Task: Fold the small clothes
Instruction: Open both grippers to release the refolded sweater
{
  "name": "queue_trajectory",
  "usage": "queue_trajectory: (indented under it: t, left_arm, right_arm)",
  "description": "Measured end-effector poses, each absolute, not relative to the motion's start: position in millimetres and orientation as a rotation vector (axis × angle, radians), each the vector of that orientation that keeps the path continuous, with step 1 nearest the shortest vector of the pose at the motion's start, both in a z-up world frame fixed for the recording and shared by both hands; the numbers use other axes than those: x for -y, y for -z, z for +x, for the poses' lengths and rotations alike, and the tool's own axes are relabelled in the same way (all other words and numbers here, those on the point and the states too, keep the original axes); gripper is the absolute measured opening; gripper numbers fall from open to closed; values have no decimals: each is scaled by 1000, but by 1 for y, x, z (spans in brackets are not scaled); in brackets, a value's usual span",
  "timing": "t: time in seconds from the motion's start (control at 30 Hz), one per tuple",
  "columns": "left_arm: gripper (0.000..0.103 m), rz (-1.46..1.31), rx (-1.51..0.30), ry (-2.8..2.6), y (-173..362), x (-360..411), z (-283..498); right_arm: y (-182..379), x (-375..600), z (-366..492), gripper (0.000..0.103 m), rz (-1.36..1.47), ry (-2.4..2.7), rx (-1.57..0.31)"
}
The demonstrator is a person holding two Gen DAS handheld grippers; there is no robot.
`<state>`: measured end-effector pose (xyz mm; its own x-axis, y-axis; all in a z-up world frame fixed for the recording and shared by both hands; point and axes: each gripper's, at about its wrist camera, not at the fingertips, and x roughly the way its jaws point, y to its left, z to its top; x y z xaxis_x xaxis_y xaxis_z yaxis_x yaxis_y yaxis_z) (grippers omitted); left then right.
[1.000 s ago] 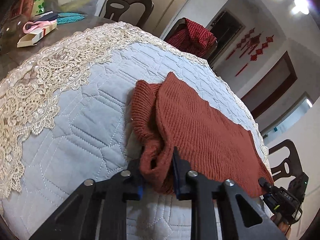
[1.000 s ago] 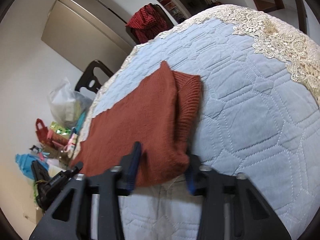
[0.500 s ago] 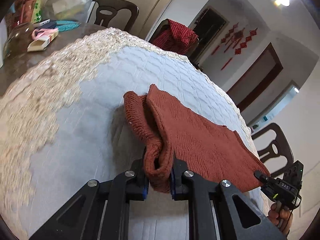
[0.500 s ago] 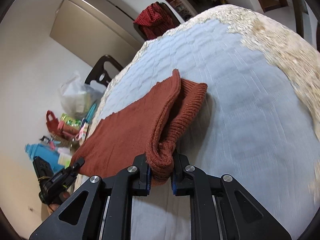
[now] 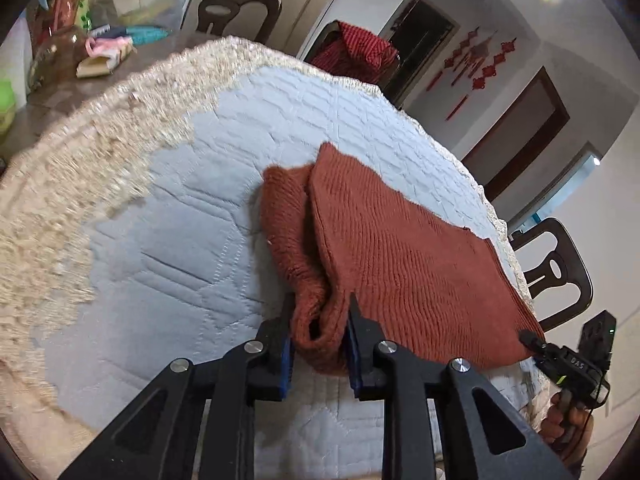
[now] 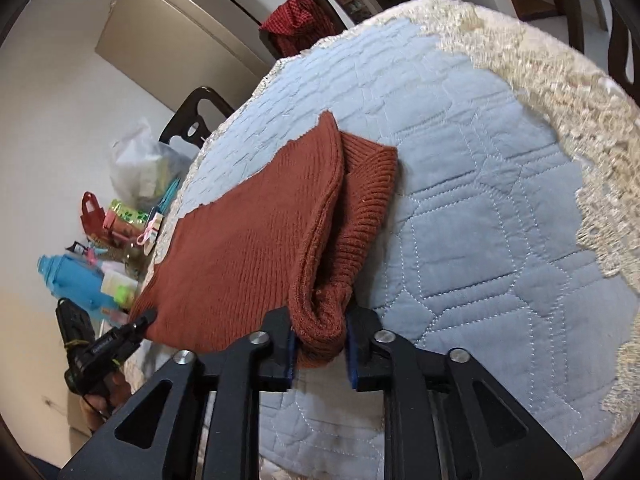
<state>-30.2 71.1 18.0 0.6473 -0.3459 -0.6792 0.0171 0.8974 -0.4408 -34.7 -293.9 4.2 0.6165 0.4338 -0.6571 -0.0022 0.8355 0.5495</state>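
Observation:
A rust-red knit sweater [image 5: 400,248] lies folded on the quilted blue cloth [image 5: 180,240], with its ribbed hem doubled under along one side. My left gripper [image 5: 318,328] has the near left corner of the fold bunched between its blue pads; its jaws are opening while the knit still fills the gap. In the right wrist view the same sweater [image 6: 248,248] has its other near corner rolled between the pads of my right gripper [image 6: 318,332]. Those jaws are opening too, and the cloth still touches both pads.
A cream lace border [image 5: 80,168] rims the quilted cloth. Bags, boxes and a blue bottle [image 6: 72,276] crowd the far end of the table. Dark chairs [image 5: 560,276] stand around it, one draped with a red checked cloth [image 5: 356,52].
A second ago both grippers stood wider around the sweater's near edge. They then squeezed it tight and carried it across the quilt. Now both gaps are slightly wider.

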Motion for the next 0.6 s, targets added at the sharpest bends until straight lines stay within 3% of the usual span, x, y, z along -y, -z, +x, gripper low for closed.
queue_trajectory:
  t: [0.3, 0.6]
  left_arm:
    - [30, -314, -722, 195, -53, -65, -26]
    - [30, -221, -807, 252, -23, -28, 8]
  right_arm:
    - [-53, 277, -50, 23, 373, -266, -710]
    - [-23, 176, 6, 23, 244, -471, -828]
